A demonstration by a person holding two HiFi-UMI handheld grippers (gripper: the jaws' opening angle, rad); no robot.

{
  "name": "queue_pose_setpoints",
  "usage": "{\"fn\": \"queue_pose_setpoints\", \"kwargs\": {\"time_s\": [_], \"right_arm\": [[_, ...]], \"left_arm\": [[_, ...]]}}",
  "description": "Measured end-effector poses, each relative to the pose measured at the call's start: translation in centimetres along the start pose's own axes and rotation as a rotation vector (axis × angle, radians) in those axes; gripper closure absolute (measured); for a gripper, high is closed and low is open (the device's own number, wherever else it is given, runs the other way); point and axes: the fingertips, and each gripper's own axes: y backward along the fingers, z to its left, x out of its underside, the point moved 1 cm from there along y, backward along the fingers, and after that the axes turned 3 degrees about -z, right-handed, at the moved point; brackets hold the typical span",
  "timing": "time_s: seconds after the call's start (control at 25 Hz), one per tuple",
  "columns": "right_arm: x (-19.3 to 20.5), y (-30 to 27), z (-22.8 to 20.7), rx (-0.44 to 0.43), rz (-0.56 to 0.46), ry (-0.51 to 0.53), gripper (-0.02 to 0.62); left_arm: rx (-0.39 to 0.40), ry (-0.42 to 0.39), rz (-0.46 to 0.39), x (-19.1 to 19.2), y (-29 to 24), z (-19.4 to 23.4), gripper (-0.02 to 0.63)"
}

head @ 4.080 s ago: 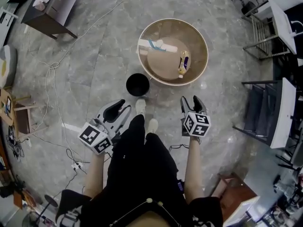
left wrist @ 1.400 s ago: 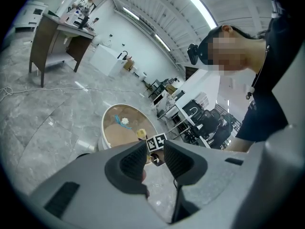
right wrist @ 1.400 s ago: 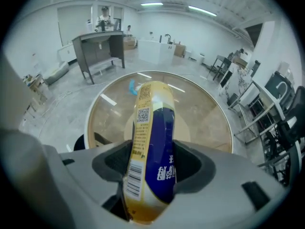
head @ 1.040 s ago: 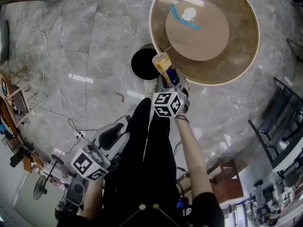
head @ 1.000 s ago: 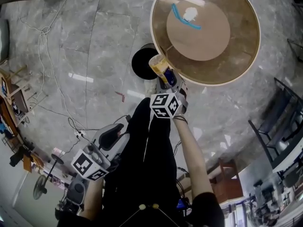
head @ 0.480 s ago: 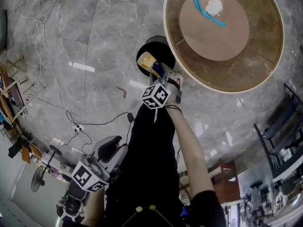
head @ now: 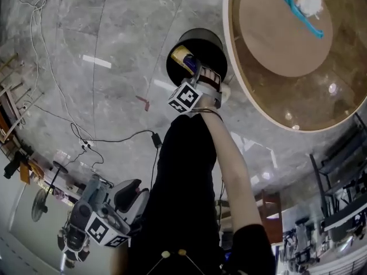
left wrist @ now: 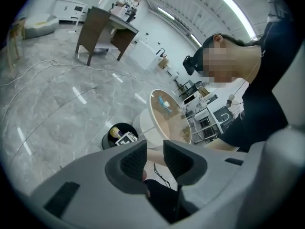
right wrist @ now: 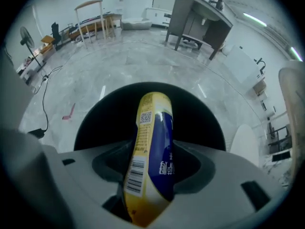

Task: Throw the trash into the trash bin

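Observation:
A yellow and blue bottle [head: 183, 57] is clamped between the jaws of my right gripper [head: 198, 73], which points steeply down. The bottle's top hangs over the mouth of the black trash bin [head: 200, 42] on the floor. In the right gripper view the bottle [right wrist: 151, 147] stands between both pads of that gripper [right wrist: 150, 168], with the bin's dark opening [right wrist: 95, 123] right behind it. My left gripper [head: 117, 191] hangs low at the lower left, away from the bin. Its jaws [left wrist: 155, 159] stand a narrow gap apart with nothing between them. The bin [left wrist: 107, 137] shows small beyond them.
The round wooden table [head: 269, 96] rises just right of the bin, with a blue strip [head: 298, 13] and a white crumpled wad [head: 309, 2] on it. Cables [head: 86, 143] and a red scrap [head: 143, 102] lie on the marble floor at left. Dark chairs [head: 338, 153] stand far right.
My right gripper has come down and leftward with the bottle, from the table's rim to over the bin's mouth. The left gripper has sunk toward the lower left.

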Motion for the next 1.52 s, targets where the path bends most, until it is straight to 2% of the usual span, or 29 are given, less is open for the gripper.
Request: {"fn": "queue_pose_setpoints", "kwargs": {"time_s": [0.12, 0.32, 0.4, 0.52, 0.6, 0.68, 0.84, 1.04, 1.24, 1.32, 1.44, 1.52], "right_arm": [[0.0, -1.5, 0.0, -0.019, 0.061, 0.05, 0.331], [1.3, -4.2, 0.2, -0.109, 0.136, 0.045, 0.33], [1.8, -5.3, 0.3, -0.098, 0.134, 0.082, 0.322], [1.2, -6.5, -0.2, -0.036, 0.105, 0.133, 0.311], [0.3, -6.5, -0.4, -0.004, 0.072, 0.143, 0.366], [-0.2, -6.1, -0.1, -0.012, 0.054, 0.142, 0.342], [0.7, -4.5, 0.1, -0.038, 0.069, 0.122, 0.341], [-0.3, 1.0, -0.7, -0.023, -0.001, 0.057, 0.336], [-2.3, 11.0, -3.3, 0.055, -0.119, -0.018, 0.337], [-3.5, 15.9, -5.7, 0.103, -0.195, -0.075, 0.351], [-4.7, 22.8, -11.7, 0.193, -0.303, -0.187, 0.37], [-4.1, 25.6, -16.4, 0.268, -0.326, -0.233, 0.383]], "left_arm": [[-0.004, 0.045, 0.0, 1.6, -0.6, 1.1, 0.495], [-0.001, 0.08, -0.024, 2.2, -1.4, 2.0, 0.495], [-0.013, 0.086, -0.008, 2.5, -1.4, 2.5, 0.495], [-0.048, 0.122, 0.004, 3.2, -0.8, 4.2, 0.497], [-0.056, 0.156, 0.009, 3.4, -0.5, 4.7, 0.502], [-0.046, 0.159, 0.005, 3.2, -0.6, 4.4, 0.502], [-0.02, 0.14, -0.033, 1.8, -1.0, 3.3, 0.502], [0.021, 0.123, -0.049, -0.2, -0.8, 1.6, 0.502], [0.082, 0.081, -0.073, -3.4, -0.2, -2.0, 0.502], [0.101, 0.06, -0.084, -4.6, 0.0, -3.5, 0.502], [0.123, 0.032, -0.104, -6.1, 0.0, -5.3, 0.502], [0.133, 0.016, -0.116, -7.1, 0.0, -6.1, 0.502]]}}
